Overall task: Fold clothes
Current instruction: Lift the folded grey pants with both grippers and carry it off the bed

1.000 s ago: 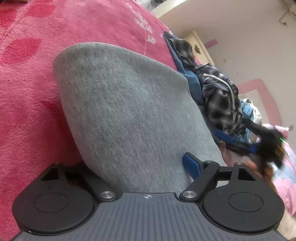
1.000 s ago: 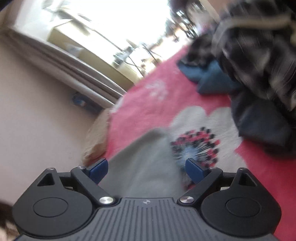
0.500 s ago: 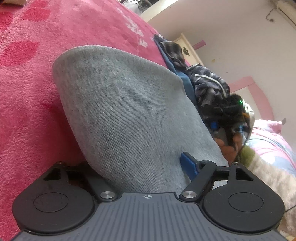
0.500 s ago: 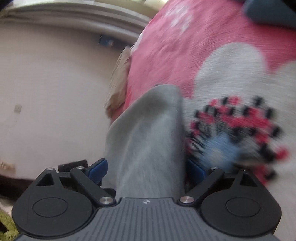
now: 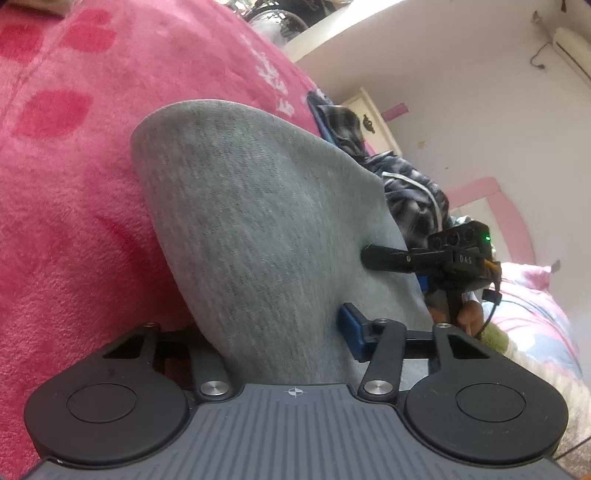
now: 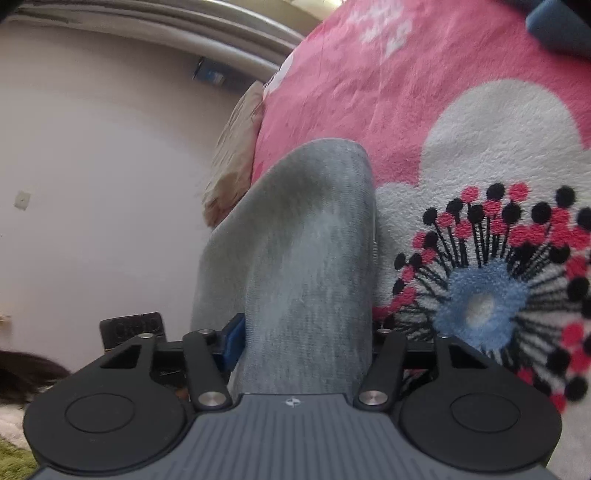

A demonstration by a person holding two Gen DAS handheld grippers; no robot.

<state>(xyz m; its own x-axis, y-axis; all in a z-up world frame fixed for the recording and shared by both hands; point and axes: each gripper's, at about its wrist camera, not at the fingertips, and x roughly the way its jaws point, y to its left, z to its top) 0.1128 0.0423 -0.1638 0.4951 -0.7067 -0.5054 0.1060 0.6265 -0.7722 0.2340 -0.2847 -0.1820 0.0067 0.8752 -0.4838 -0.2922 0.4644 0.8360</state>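
A grey knit garment lies on the pink floral blanket and rises up into my left gripper, which is shut on its near edge; only the right blue pad shows. In the left wrist view my right gripper grips the same garment at its right edge. In the right wrist view the grey garment runs between the fingers of my right gripper, which is shut on it; the left blue pad shows beside the cloth.
A pile of plaid and blue clothes lies behind the garment. The blanket's white flower pattern is to the right in the right wrist view, a beige pillow and a wall to the left. A blue garment edge sits top right.
My right gripper swung down from the clothes pile, came to the garment's edge and closed on it. My left gripper kept its hold and barely moved.
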